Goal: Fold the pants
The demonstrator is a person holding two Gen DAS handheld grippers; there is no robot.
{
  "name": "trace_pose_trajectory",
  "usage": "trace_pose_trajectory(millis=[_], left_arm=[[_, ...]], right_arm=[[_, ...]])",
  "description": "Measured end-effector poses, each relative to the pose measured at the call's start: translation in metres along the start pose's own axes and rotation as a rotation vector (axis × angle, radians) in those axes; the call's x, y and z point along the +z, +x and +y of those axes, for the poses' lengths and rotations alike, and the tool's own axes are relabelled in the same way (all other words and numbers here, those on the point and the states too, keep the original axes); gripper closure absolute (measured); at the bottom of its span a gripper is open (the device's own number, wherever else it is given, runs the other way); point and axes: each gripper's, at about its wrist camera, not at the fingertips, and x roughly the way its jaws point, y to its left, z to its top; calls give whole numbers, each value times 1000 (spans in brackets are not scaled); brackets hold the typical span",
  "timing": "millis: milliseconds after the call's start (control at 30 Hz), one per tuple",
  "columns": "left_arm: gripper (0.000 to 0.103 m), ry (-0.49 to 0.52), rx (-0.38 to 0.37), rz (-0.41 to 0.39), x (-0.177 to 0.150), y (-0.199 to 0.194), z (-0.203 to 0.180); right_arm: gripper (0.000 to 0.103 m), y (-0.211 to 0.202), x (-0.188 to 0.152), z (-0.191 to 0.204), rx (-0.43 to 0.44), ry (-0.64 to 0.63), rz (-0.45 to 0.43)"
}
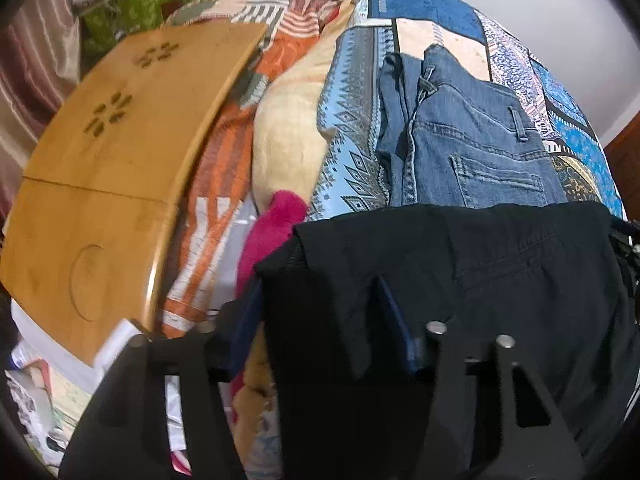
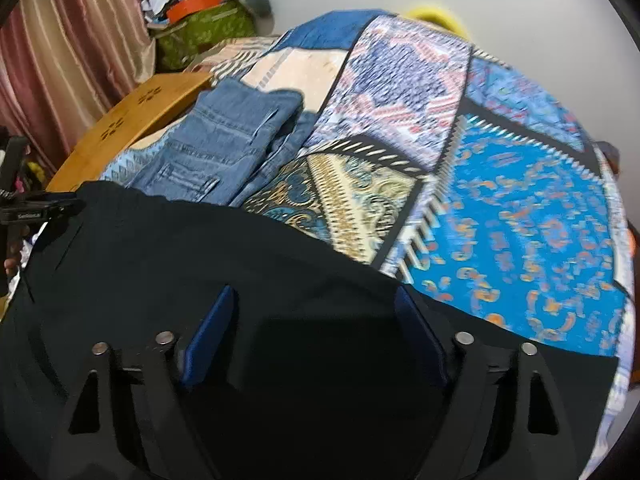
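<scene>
- Black pants (image 1: 500,280) lie spread across the near edge of a patchwork bedspread (image 2: 520,208), with their waistband towards the far side of the bed in both wrist views.
- Left gripper (image 1: 320,304) points down at the left end of the pants; its blue pads (image 1: 394,320) stand partly apart with a fold of black cloth between them. Whether the pads press on the cloth cannot be told.
- Right gripper (image 2: 316,320) hangs over the right part of the same pants, jaws wide, the dark fabric lying under and between the blue pads (image 2: 208,336); no pinch on the cloth can be made out.
- Blue jeans (image 1: 472,148), folded, rest on the bedspread just beyond the black pants, touching or nearly touching their far edge.
- Bamboo lap table (image 1: 112,184) sits to the left of the bed, with flower-shaped cut-outs and a round recess in its top.
- Between the lap table and the bedspread lie an orange-and-white patterned cloth (image 1: 208,216), a cream cushion (image 1: 288,148) and a magenta fuzzy item (image 1: 272,232).
- Striped curtain (image 2: 68,52) hangs at the far left, beside a green patterned bag (image 2: 200,32).
</scene>
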Motion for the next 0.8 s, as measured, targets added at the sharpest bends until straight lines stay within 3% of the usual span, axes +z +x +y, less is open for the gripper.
trace_pose_trajectory(millis=[67, 133, 233, 300, 400, 600, 800], left_arm=[[57, -15, 10, -11, 2, 1, -2], [67, -21, 20, -28, 4, -2, -3], [77, -5, 47, -49, 4, -7, -10], [82, 8, 61, -68, 2, -12, -13], [89, 26, 60, -107, 1, -29, -18], [92, 86, 59, -191, -5, -74, -28], [94, 141, 4, -250, -27, -129, -36]], right_arm=[[27, 1, -1, 1, -7, -4, -6], [39, 0, -1, -2, -33, -5, -13], [67, -6, -3, -5, -50, 1, -27], [91, -9, -4, -8, -37, 11, -31], [99, -15, -6, -4, -38, 20, -35], [102, -54, -17, 10, -105, 14, -126], [103, -111, -30, 16, -85, 59, -221]])
